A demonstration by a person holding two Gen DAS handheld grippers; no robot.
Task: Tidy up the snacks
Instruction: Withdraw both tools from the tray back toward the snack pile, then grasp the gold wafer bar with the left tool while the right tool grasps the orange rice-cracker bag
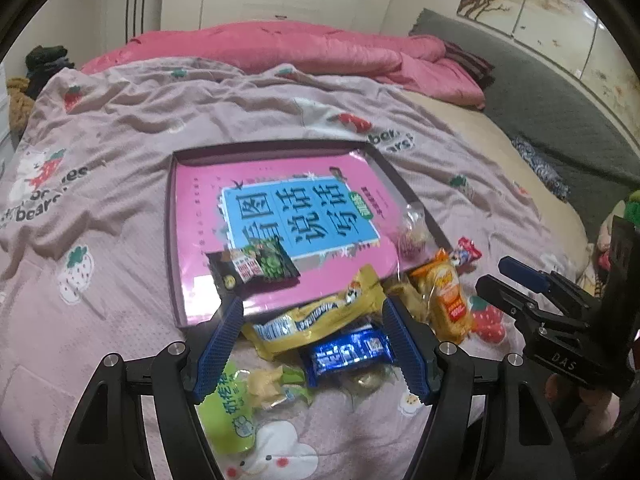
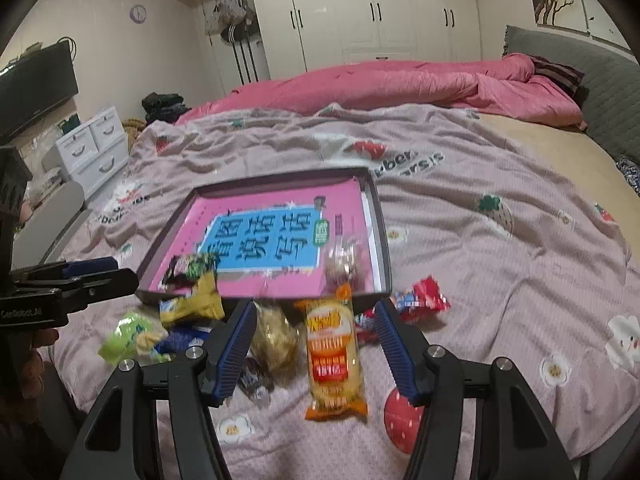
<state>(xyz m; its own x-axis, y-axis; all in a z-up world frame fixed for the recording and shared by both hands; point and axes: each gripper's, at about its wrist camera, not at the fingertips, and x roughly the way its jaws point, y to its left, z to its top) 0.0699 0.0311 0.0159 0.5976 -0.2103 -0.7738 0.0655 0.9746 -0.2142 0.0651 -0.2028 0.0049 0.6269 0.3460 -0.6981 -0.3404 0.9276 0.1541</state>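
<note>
Snacks spread across the bedspread (image 1: pixel 120 128), and we read it left to right! Out on the left of the heap, a green pouch (image 1: pixel 230 412) lies flat on the bed, with small crinkled candy wrappers (image 1: pixel 280 388) just beside it. Over them hangs the left gripper (image 1: pixel 312 344), jaws released and holding nothing, and showing between its blue pads are a yellow packet (image 1: pixel 320 320) and a shiny blue bar (image 1: pixel 348 354) overlapping one another. Behind sits the shallow dark tray (image 1: pixel 176 208), a pink book (image 1: pixel 248 184) lying flat inside it; a black-and-green packet (image 1: pixel 256 268) rests on the book's near left corner and a clear-wrapped sweet (image 1: pixel 414 236) at the tray's right side. Next, the orange cracker pack (image 2: pixel 334 356) lies lengthwise between the pads of the right gripper (image 2: pixel 316 344), whose jaws stand apart without touching it, a gold-wrapped treat (image 2: pixel 276 336) beside it. Far right, a red-and-white wrapper (image 2: pixel 420 300) sits just off the tray's corner.
</note>
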